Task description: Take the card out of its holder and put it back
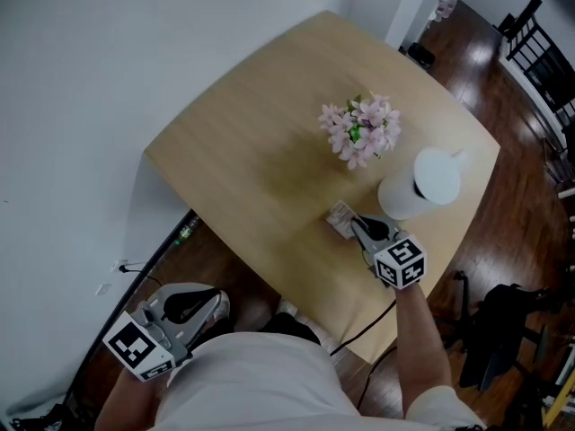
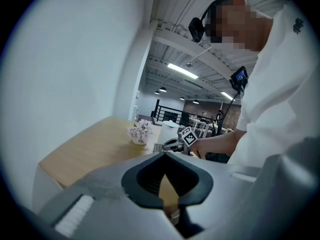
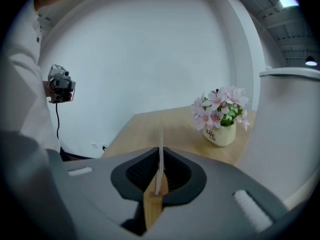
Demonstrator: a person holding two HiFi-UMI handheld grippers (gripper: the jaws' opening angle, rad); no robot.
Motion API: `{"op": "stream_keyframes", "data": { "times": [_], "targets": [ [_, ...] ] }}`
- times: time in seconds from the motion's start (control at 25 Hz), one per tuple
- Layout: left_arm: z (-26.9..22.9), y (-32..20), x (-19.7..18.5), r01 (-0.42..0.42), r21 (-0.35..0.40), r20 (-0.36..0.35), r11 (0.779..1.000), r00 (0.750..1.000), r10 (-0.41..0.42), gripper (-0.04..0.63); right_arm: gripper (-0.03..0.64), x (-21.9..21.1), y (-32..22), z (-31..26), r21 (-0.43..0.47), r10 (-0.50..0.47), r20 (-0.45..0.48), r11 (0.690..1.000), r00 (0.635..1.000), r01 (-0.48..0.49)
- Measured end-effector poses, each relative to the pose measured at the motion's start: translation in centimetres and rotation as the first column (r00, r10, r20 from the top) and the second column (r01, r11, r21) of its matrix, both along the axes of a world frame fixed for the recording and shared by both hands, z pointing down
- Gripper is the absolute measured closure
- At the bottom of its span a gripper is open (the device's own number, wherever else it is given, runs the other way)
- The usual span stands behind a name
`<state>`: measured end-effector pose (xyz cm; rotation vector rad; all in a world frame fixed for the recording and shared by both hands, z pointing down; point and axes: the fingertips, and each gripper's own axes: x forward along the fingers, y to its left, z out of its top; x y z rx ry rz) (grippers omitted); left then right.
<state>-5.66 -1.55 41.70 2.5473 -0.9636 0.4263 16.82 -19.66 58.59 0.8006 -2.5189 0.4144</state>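
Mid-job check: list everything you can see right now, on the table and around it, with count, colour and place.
table: 1, light wood, against the white wall
flower pot: 1, pink blooms in a cream pot, mid-table
lidded cylinder: 1, white, right of the flower pot, near the table's edge
card: 1, pale, standing in the holder
holder: 1, wood, on the table in front of the lidded cylinder
chairs: black, count unclear, top right on the dark floor
left gripper: 1, grey, shut, empty, held low beside the table
right gripper: 1, grey, shut on the card
forearm: 1, bare, behind the right gripper
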Motion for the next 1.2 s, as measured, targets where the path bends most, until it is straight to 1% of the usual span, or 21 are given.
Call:
{"op": "stream_keyframes", "data": {
  "times": [0.08, 0.12, 0.16, 0.2, 0.4, 0.52, 0.6, 0.68, 0.8, 0.92, 1.04, 1.12, 1.2],
  "targets": [
    [0.3, 0.4, 0.4, -0.003, -0.014, -0.003, 1.000, 1.000, 0.003, 0.591, 0.581, 0.3, -0.1, -0.2, 0.019, 0.021, 0.003, 1.000, 1.000, -0.021],
    [0.5, 0.7, 0.6, -0.006, -0.021, -0.003, 1.000, 1.000, 0.006, 0.591, 0.545, 0.4, -0.1, -0.5, 0.025, 0.035, 0.014, 0.999, 0.999, -0.036],
    [0.6, 1.0, 0.7, -0.011, -0.028, -0.002, 1.000, 1.000, 0.011, 0.591, 0.493, 0.4, -0.1, -0.9, 0.033, 0.050, 0.024, 0.998, 0.998, -0.051],
    [0.6, 1.3, 0.9, -0.016, -0.034, 0.000, 0.999, 1.000, 0.016, 0.591, 0.474, 0.5, -0.1, -1.3, 0.043, 0.063, 0.031, 0.997, 0.998, -0.065],
    [0.8, 2.5, 0.9, -0.047, -0.039, 0.013, 0.998, 0.999, 0.047, 0.591, 0.439, 1.2, 1.7, -4.1, 0.091, 0.144, 0.062, 0.985, 0.988, -0.150],
    [1.2, 3.0, 1.1, -0.102, -0.032, 0.009, 0.994, 0.995, 0.102, 0.591, 0.428, 1.9, 4.5, -5.5, 0.103, 0.202, 0.076, 0.972, 0.976, -0.210],
    [1.2, 3.8, 1.7, -0.163, -0.022, 0.001, 0.986, 0.987, 0.163, 0.591, 0.428, 1.8, 7.4, -6.2, 0.094, 0.226, 0.089, 0.968, 0.970, -0.234],
    [0.8, 4.7, 2.1, -0.230, 0.004, -0.010, 0.973, 0.973, 0.230, 0.591, 0.425, 1.2, 11.0, -6.8, 0.088, 0.230, 0.082, 0.967, 0.970, -0.237],
    [0.2, 6.6, 1.1, -0.311, 0.036, -0.026, 0.950, 0.950, 0.312, 0.591, 0.423, -0.4, 16.9, -8.0, 0.098, 0.269, 0.062, 0.957, 0.961, -0.274],
    [-0.1, 9.0, -1.1, -0.371, 0.059, -0.048, 0.927, 0.926, 0.373, 0.591, 0.423, -3.0, 22.7, -9.4, 0.099, 0.341, 0.067, 0.933, 0.938, -0.346],
    [-0.2, 11.7, -4.2, -0.413, 0.074, -0.062, 0.907, 0.906, 0.418, 0.591, 0.422, -6.4, 29.4, -10.7, 0.083, 0.410, 0.087, 0.905, 0.908, -0.417],
    [-0.1, 13.1, -6.4, -0.428, 0.082, -0.070, 0.900, 0.898, 0.434, 0.591, 0.422, -8.5, 33.5, -11.6, 0.084, 0.457, 0.089, 0.882, 0.885, -0.464],
    [0.0, 14.4, -8.5, -0.442, 0.092, -0.076, 0.892, 0.890, 0.449, 0.591, 0.422, -10.2, 37.3, -12.4, 0.085, 0.512, 0.095, 0.850, 0.854, -0.519]
  ]
}}
